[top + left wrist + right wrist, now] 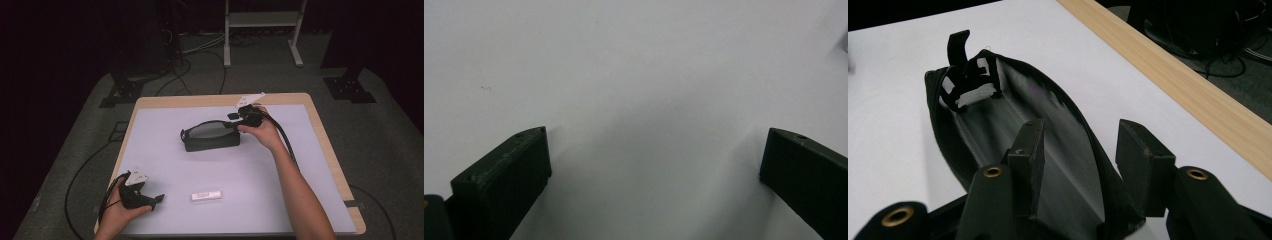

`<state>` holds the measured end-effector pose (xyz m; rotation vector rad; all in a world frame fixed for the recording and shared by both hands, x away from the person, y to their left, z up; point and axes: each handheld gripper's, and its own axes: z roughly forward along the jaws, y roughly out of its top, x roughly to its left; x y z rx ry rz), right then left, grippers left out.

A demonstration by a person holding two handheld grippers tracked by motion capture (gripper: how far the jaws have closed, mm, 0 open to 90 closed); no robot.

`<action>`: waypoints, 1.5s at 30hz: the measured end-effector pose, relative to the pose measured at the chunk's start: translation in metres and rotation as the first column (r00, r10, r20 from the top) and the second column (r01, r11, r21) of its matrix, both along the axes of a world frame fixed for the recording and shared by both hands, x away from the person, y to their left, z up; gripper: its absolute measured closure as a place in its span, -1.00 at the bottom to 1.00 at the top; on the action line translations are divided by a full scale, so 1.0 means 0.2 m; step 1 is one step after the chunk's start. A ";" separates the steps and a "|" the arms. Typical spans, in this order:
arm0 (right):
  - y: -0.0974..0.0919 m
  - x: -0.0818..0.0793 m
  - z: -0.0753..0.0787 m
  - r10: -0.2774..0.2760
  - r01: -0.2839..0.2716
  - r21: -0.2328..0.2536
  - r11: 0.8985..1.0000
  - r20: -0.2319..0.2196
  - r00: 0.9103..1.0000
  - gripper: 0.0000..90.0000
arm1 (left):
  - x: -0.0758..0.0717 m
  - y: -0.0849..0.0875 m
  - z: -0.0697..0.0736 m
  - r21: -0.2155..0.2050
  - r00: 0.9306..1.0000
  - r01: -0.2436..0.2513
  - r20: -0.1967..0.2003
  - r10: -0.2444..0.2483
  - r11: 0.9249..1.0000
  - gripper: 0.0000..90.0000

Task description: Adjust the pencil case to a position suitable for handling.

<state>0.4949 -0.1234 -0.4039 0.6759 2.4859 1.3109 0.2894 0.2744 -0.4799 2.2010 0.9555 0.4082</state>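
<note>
The right hand-held gripper (1080,150) straddles the black pouch's (210,135) rim (jaws part-open); the left hand-held gripper (654,155) gapes empty.

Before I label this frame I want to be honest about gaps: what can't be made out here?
- Print on the small white item: too small in the high view.
- Inside of the black pouch: its near end is hidden by the right gripper.
- Whether the jaws pinch the pouch's rim: unclear.

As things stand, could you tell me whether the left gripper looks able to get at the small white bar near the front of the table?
Probably yes. The left gripper lies beside the white bar with bare table between them; its jaws stand open and hold nothing. The right gripper is away at the black pouch.
</note>
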 end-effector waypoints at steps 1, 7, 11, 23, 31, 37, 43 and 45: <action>0.01 0.01 0.00 0.003 -0.003 -0.002 1.000 0.000 1.000 0.19 | 0.00 0.00 0.00 -0.001 1.000 0.000 0.000 0.000 1.000 -1.00; 0.06 0.05 -0.02 0.015 -0.015 -0.005 1.000 -0.002 1.000 0.20 | 0.00 0.00 0.00 -0.001 1.000 0.000 0.000 0.000 1.000 -1.00; 0.09 0.07 -0.04 0.035 -0.035 -0.011 0.999 -0.010 0.999 0.21 | 0.00 0.00 0.00 -0.001 1.000 0.000 0.001 0.000 1.000 -1.00; 0.17 0.14 -0.06 0.057 -0.058 -0.046 0.997 -0.030 0.998 0.21 | 0.00 0.00 0.00 0.004 1.000 0.003 0.002 -0.003 1.000 -1.00; 0.22 0.15 -0.08 0.078 -0.081 -0.063 0.995 -0.039 0.996 0.30 | 0.00 0.00 0.00 0.003 1.000 0.002 0.000 -0.002 1.000 -1.00; 0.23 0.15 -0.10 0.090 -0.093 -0.091 0.992 -0.040 0.995 0.54 | 0.00 0.00 0.00 0.004 1.000 0.002 0.000 -0.002 1.000 -1.00; 0.23 0.14 -0.09 0.108 -0.114 -0.121 0.986 -0.058 0.993 0.93 | 0.00 0.00 0.00 0.004 1.000 0.002 0.000 -0.002 1.000 -1.00; 0.23 0.14 -0.09 0.109 -0.115 -0.121 0.986 -0.058 0.992 0.95 | 0.00 0.00 0.00 0.004 1.000 0.002 0.000 -0.002 1.000 -1.00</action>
